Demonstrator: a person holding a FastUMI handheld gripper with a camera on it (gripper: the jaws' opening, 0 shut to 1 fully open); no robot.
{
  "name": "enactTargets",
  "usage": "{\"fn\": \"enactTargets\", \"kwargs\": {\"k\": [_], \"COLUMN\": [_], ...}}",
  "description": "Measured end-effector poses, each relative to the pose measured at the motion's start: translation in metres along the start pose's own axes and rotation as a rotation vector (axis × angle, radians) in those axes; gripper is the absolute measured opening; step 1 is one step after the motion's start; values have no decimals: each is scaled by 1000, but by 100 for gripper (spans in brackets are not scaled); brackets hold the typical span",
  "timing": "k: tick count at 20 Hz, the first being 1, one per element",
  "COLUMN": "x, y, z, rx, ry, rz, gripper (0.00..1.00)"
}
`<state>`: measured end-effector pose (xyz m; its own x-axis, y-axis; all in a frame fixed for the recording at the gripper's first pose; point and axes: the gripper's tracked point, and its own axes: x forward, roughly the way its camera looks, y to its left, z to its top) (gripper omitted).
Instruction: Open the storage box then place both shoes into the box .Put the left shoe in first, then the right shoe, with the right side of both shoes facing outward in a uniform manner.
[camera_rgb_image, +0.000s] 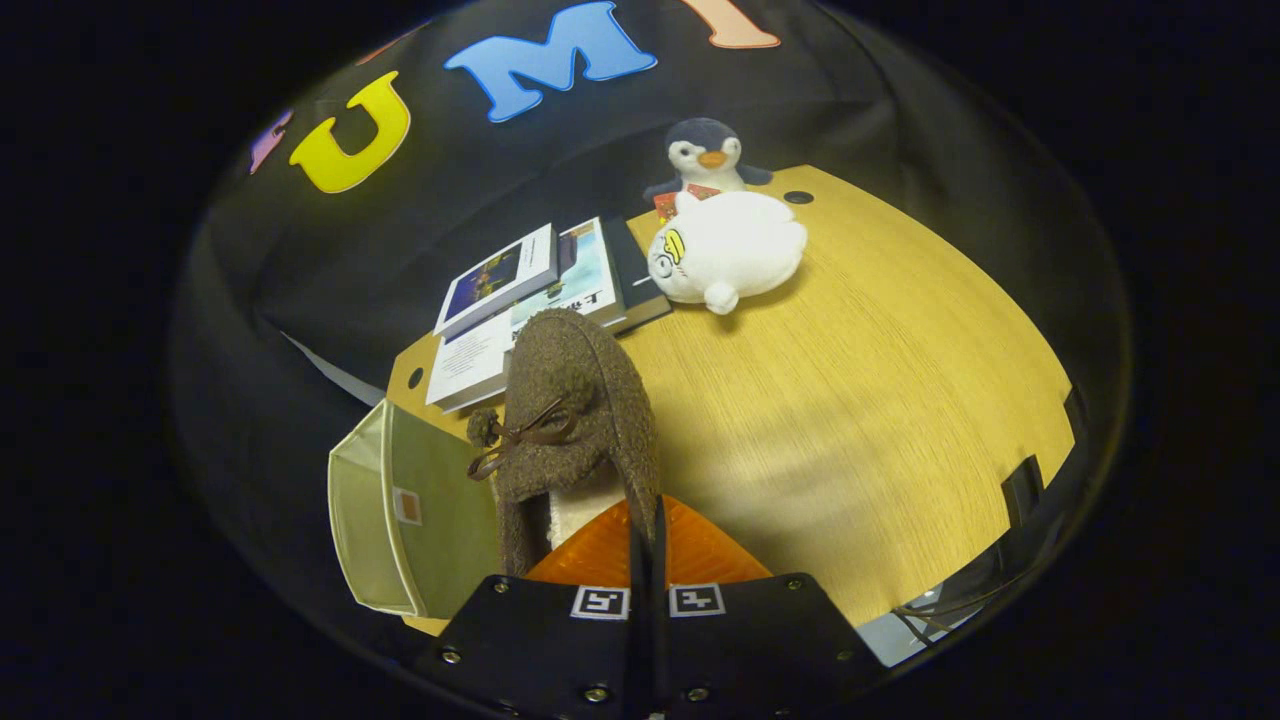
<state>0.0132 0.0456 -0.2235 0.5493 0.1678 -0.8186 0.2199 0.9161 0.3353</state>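
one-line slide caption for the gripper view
Gripper shut on fuzzy brown lace-up shoe, held above wooden table beside pale green fabric storage box.

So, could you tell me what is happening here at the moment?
A person's handheld gripper has its fingers closed on the rim of a fuzzy brown shoe with a bow, holding it up above the wooden table. A pale green storage box sits just beside the shoe. Beyond them lie a stack of books, a white plush toy and a penguin toy.
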Motion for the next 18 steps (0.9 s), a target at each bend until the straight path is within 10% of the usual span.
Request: {"fn": "enactTargets", "kwargs": {"k": [18], "x": [-8], "y": [186], "z": [-24], "rx": [-106], "ry": [-22], "rz": [169], "gripper": [0]}}
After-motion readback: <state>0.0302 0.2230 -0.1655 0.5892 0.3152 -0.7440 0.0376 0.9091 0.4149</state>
